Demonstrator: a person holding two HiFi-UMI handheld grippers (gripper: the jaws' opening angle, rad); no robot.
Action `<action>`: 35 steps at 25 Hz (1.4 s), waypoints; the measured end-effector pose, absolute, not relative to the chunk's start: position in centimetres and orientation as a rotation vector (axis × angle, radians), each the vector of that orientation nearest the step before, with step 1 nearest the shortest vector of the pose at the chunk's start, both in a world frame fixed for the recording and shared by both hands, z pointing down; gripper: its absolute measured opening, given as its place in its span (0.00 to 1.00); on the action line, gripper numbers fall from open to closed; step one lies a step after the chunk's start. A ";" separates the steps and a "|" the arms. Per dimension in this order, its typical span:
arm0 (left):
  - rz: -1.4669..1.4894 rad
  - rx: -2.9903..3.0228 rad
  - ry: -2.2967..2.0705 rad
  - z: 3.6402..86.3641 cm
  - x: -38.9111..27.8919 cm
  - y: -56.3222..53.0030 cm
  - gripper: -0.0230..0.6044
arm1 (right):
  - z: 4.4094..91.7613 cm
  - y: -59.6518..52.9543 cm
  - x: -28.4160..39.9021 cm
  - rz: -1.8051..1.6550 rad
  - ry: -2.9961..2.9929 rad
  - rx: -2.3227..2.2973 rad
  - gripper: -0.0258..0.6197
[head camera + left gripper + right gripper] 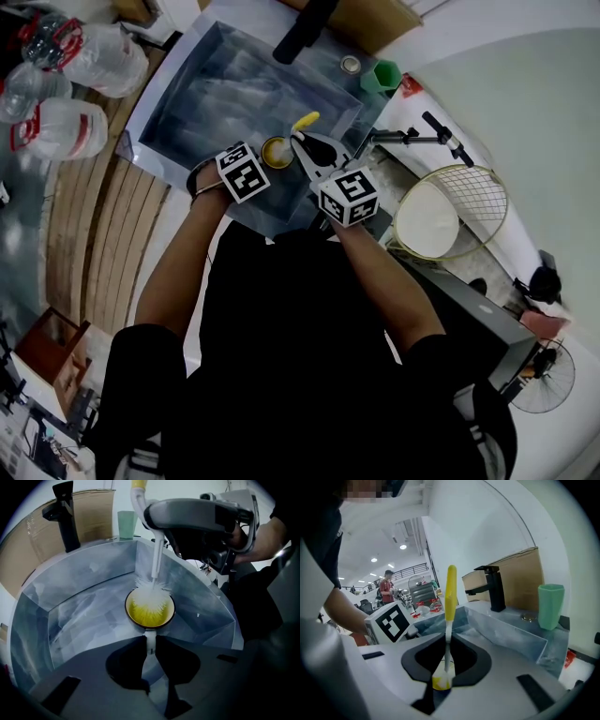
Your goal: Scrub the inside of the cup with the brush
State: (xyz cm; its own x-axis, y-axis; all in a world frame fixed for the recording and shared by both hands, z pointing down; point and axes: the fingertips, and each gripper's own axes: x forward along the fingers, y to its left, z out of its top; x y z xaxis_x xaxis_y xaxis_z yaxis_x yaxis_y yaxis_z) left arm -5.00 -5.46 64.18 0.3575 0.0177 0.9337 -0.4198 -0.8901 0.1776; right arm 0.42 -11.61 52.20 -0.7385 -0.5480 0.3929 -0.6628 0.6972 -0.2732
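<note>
A cup (pixel 150 613) with a yellow inside and a white handle hangs over the grey sink (pixel 84 606). My left gripper (pixel 150 641) is shut on that handle. The brush (pixel 151 590) has white bristles, a white stem and a yellow grip; its bristles sit in the cup's mouth. My right gripper (pixel 447 656) is shut on the brush stem (pixel 448 639), with the yellow grip (pixel 451 592) sticking up past the jaws. In the head view the cup (pixel 275 152) lies between the left gripper (pixel 255 164) and the right gripper (pixel 314 155). The cup's bottom is hidden by bristles.
A black faucet (pixel 65 517) stands at the sink's far rim, with a green tumbler (pixel 125 524) and a cardboard box (pixel 520 578) beside it. Water bottles (pixel 66 84) lie at the left. A racket (pixel 455 211) rests on the white counter at the right.
</note>
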 end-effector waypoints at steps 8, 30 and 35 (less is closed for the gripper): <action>1.576 2.251 -0.341 64.2 -5.0 -5.6 0.15 | 46.4 -13.4 -1.5 0.456 -2.762 0.950 0.11; 1.592 2.236 -0.322 64.3 -4.8 -5.5 0.15 | 49.7 -12.3 -3.8 0.647 -2.759 0.908 0.11; 1.600 2.231 -0.312 64.4 -4.6 -5.7 0.15 | 52.0 -11.2 -3.9 0.668 -2.730 0.883 0.12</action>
